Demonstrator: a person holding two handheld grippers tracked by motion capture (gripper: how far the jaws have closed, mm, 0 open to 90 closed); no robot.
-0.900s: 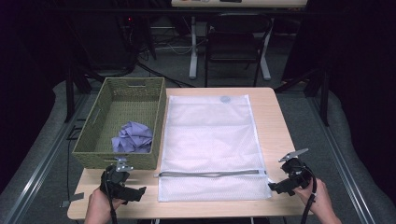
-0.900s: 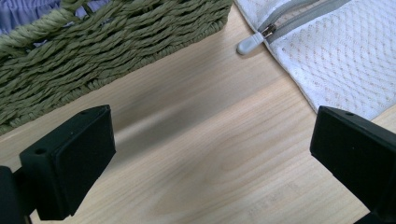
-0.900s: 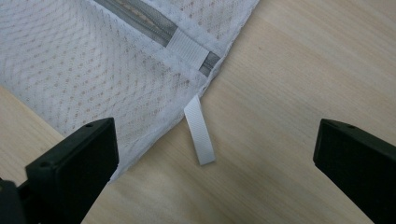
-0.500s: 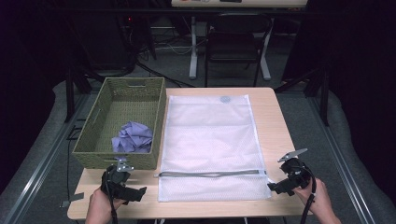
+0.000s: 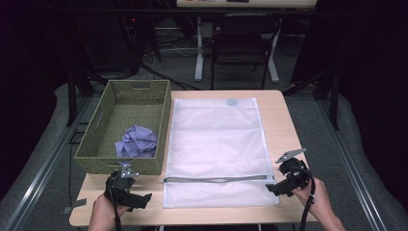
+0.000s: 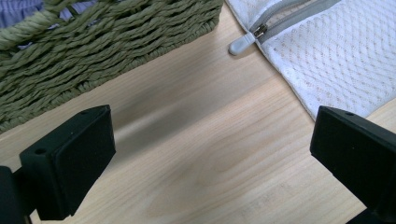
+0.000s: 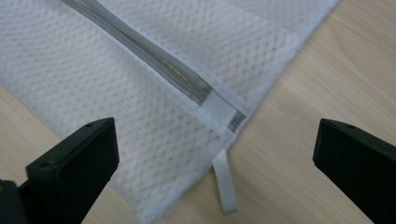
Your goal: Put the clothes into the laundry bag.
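A white mesh laundry bag (image 5: pixel 216 144) lies flat on the wooden table (image 5: pixel 274 110), its grey zipper (image 5: pixel 216 179) running across near the front. A lavender cloth (image 5: pixel 137 142) sits crumpled in the green woven basket (image 5: pixel 94 156) at the left. My left gripper (image 5: pixel 139 198) rests at the front left, open over bare wood, with the zipper pull (image 6: pixel 243 43) ahead of it and the basket (image 6: pixel 93 46) beside. My right gripper (image 5: pixel 272 187) stands open by the bag's front right corner (image 7: pixel 187 140), above the zipper's end (image 7: pixel 224 109) and a small white tab (image 7: pixel 224 186).
A dark chair (image 5: pixel 240 43) and white desk legs (image 5: pixel 198 53) stand beyond the table's far edge. Metal rails (image 5: pixel 43 168) run along the floor at both sides. Bare wood (image 6: pixel 210 154) shows between basket and bag at the front.
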